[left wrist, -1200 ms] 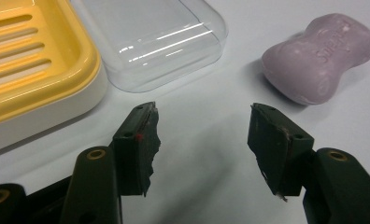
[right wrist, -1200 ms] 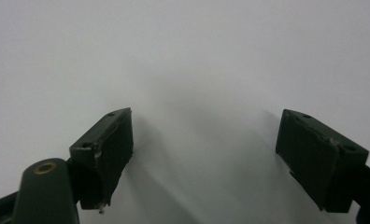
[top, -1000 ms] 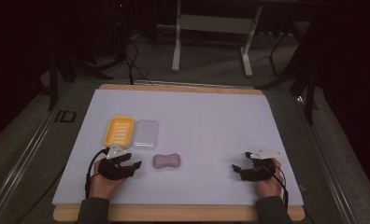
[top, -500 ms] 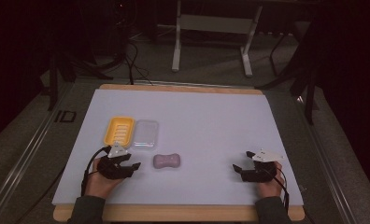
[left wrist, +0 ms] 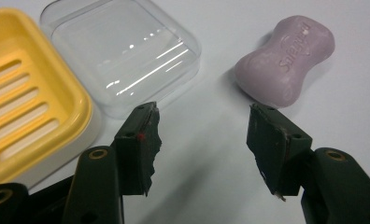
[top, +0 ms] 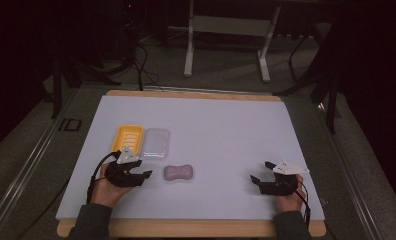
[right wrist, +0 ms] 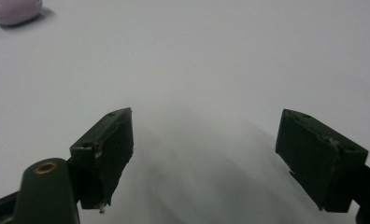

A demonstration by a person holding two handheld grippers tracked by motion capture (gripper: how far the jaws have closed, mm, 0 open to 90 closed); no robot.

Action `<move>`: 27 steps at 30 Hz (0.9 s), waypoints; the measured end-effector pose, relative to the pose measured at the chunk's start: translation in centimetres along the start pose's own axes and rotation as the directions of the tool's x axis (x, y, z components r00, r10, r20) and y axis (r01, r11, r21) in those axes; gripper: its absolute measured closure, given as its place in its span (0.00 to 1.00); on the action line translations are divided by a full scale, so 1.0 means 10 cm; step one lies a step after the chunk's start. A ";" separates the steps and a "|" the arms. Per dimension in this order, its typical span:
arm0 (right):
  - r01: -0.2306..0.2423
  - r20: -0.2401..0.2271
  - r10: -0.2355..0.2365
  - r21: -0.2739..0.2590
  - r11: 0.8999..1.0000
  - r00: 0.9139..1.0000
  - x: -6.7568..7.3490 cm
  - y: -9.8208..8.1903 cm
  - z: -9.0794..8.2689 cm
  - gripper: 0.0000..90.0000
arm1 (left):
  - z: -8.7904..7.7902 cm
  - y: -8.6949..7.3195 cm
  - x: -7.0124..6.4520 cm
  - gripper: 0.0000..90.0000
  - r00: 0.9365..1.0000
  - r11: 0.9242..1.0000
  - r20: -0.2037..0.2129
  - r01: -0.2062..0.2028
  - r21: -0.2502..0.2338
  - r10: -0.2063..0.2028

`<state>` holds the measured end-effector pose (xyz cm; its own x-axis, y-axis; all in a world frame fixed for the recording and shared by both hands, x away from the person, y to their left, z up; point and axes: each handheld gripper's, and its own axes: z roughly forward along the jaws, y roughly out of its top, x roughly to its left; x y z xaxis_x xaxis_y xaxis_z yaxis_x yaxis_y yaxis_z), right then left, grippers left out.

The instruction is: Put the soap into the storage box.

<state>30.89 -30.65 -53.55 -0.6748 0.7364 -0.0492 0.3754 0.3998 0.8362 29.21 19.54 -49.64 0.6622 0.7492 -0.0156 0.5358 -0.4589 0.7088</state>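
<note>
Lower left of the high view, the left tool (top: 145,173) has just been opening, its jaws parted on nothing, just short of the pink soap bar (top: 179,172). Lower right, the right tool (top: 261,171) is spread wide over the bare desk (top: 226,130).

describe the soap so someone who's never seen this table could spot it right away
On the white table top, look toward the near left, just right of the left tool. The soap lies bare there, in front of the clear lid and yellow dish. It alone is mauve, waisted like a peanut, with embossed lettering.

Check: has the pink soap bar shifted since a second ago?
No. The pink soap bar lies in the same spot below the clear lid, apart from it.
</note>
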 end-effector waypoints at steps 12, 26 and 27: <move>-0.005 0.003 0.005 -0.012 1.000 1.000 0.00 -0.01 -0.01 0.21 | -0.03 0.19 0.02 0.49 0.998 0.999 0.025 -0.049 -0.006 0.049; -0.011 -0.002 0.011 -0.036 0.999 1.000 -0.01 -0.02 -0.04 0.21 | 0.01 0.44 -0.02 0.48 0.990 0.991 0.058 -0.130 0.014 0.129; -0.010 -0.002 0.010 -0.039 0.999 1.000 -0.01 -0.02 -0.04 0.21 | 0.01 0.46 -0.03 0.48 0.989 0.990 0.062 -0.138 0.018 0.137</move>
<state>30.61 -30.98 -53.45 -0.6721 0.7394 -0.0400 0.3571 0.3710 0.8572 31.55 17.18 -46.49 0.7605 0.6482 0.0382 0.4485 -0.5668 0.6911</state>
